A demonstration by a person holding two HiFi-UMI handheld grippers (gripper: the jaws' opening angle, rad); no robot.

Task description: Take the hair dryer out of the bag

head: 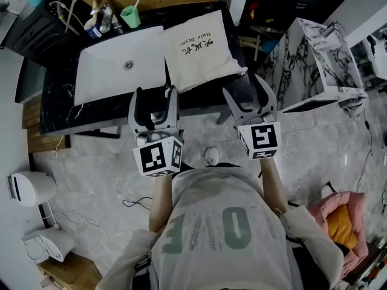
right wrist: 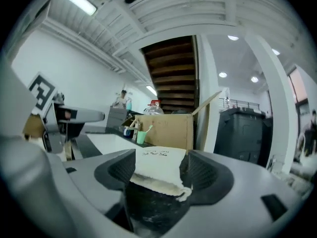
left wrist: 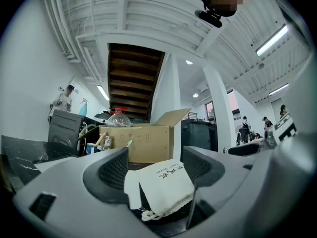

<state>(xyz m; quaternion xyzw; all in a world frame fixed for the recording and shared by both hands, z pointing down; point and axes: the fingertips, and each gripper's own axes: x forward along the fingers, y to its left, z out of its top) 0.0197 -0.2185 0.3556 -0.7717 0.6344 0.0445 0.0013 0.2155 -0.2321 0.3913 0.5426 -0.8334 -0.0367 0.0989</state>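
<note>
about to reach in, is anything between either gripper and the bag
Nothing visible does. The white bag lies on the counter beside the sink, and the left gripper and right gripper, both open, hover short of its near edge.

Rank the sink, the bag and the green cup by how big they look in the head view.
1. sink, largest
2. bag, a little smaller
3. cup, clearly smallest
</note>
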